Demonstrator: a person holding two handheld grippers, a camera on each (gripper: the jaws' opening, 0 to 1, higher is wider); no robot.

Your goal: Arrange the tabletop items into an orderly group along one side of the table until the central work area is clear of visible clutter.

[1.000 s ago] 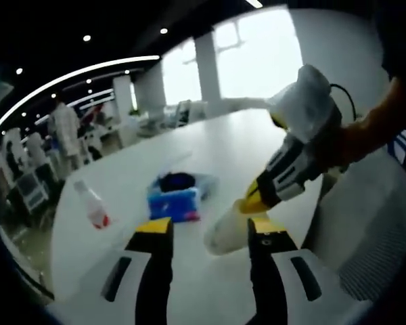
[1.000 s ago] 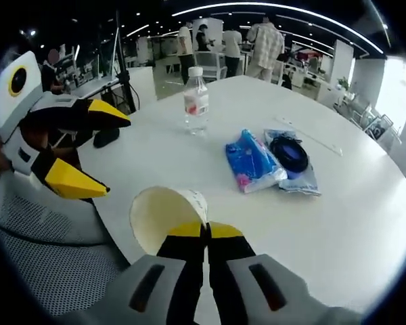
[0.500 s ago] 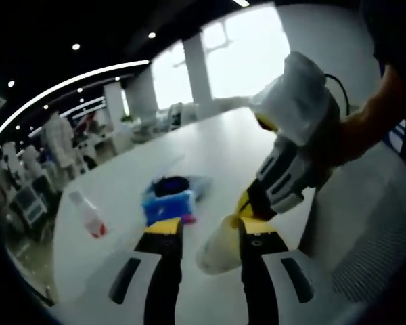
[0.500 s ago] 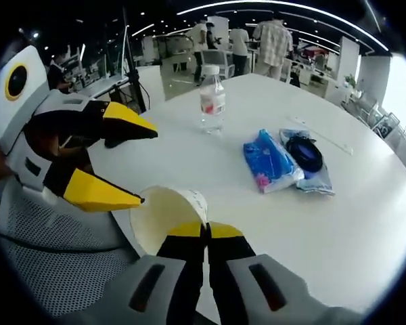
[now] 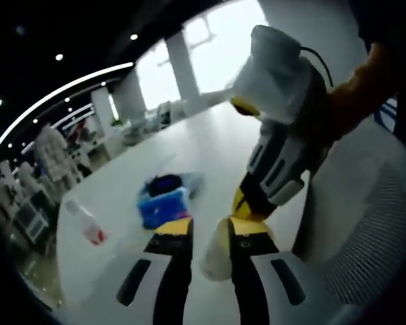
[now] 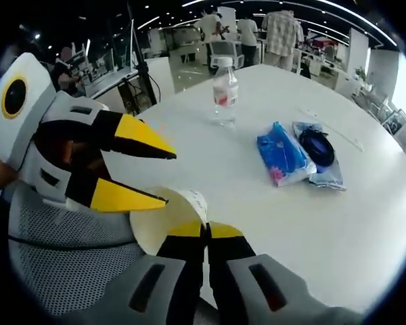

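Note:
A white paper cup (image 6: 161,218) lies on its side, and my right gripper (image 6: 205,229) is shut on its rim. My left gripper (image 6: 168,177) reaches in from the left with its yellow jaws open. The lower jaw is at the cup's mouth and the upper one above it. In the left gripper view, the cup (image 5: 215,252) lies between the open jaws of my left gripper (image 5: 210,228), close to the right jaw, and the right gripper (image 5: 245,205) grips it from above. A water bottle (image 6: 224,95) and a blue tissue pack (image 6: 281,154) are farther out on the white table (image 6: 291,223).
A dark round item on a clear packet (image 6: 318,147) lies beside the tissue pack. A grey mesh chair (image 6: 68,271) stands at the near table edge under the left gripper. People stand among desks beyond the table. In the left gripper view, the bottle (image 5: 86,223) lies left of the pack (image 5: 161,208).
My left gripper has moved in toward the cup and its jaws have narrowed, now standing on either side of the cup. The right gripper keeps its hold on the rim.

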